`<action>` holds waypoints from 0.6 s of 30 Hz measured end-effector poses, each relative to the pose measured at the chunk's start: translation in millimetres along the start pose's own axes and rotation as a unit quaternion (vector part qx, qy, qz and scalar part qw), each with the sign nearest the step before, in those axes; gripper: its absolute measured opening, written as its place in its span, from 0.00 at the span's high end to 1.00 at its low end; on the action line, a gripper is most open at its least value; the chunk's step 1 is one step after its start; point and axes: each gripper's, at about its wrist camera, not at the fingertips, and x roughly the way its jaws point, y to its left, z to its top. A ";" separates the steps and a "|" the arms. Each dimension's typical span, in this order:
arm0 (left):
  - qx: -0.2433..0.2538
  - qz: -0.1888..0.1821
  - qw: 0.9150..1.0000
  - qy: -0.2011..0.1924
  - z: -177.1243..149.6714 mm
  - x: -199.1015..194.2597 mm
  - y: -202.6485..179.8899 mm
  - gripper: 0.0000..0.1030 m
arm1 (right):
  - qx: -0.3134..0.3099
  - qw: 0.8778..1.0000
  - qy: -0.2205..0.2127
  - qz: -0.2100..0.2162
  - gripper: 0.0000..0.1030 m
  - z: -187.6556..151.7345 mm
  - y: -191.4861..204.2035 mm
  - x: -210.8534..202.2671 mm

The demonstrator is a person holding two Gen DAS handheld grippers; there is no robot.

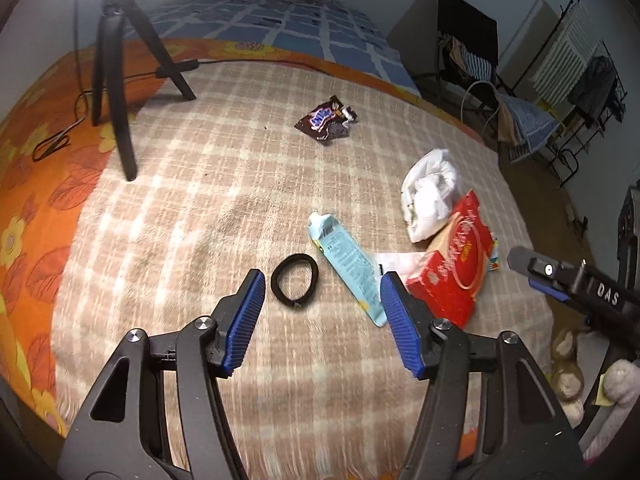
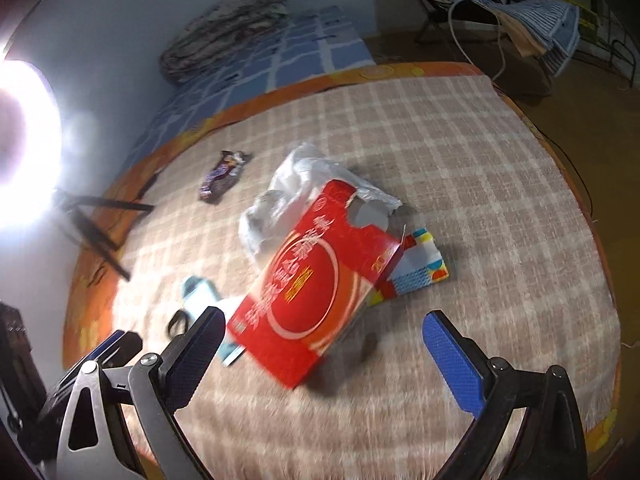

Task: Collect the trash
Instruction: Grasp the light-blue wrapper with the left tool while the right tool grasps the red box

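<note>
Trash lies on a plaid blanket (image 1: 200,208) on a bed. A red carton (image 1: 456,264) (image 2: 316,292) lies by a crumpled white plastic bag (image 1: 430,196) (image 2: 304,184). A pale blue tube pack (image 1: 348,264) (image 2: 200,296), a black hair tie (image 1: 295,283) (image 2: 178,322) and a dark candy wrapper (image 1: 326,118) (image 2: 222,176) lie nearby. A colourful box (image 2: 416,272) sits under the carton. My left gripper (image 1: 322,320) is open, above the hair tie and tube. My right gripper (image 2: 324,356) is open, just short of the carton.
A black tripod (image 1: 120,80) with a bright ring light (image 2: 24,144) stands at the blanket's far left, its cable trailing. Folded bedding (image 2: 224,28) lies at the bed's head. Chairs and a clothes rack (image 1: 560,92) stand on the floor right of the bed.
</note>
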 end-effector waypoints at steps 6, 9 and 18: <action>-0.025 -0.013 0.999 0.018 9.8 25.2 8.9 0.46 | 0.044 0.999 0.009 -0.019 0.03 15.8 -6.0 24.0; -0.035 -0.023 0.999 0.022 17.1 34.6 9.8 0.51 | 0.056 0.998 0.006 -0.027 0.03 21.2 -7.2 31.2; -0.049 -0.032 0.997 0.045 29.0 64.5 9.3 0.61 | 0.057 0.997 0.017 -0.047 0.03 30.6 -3.2 54.4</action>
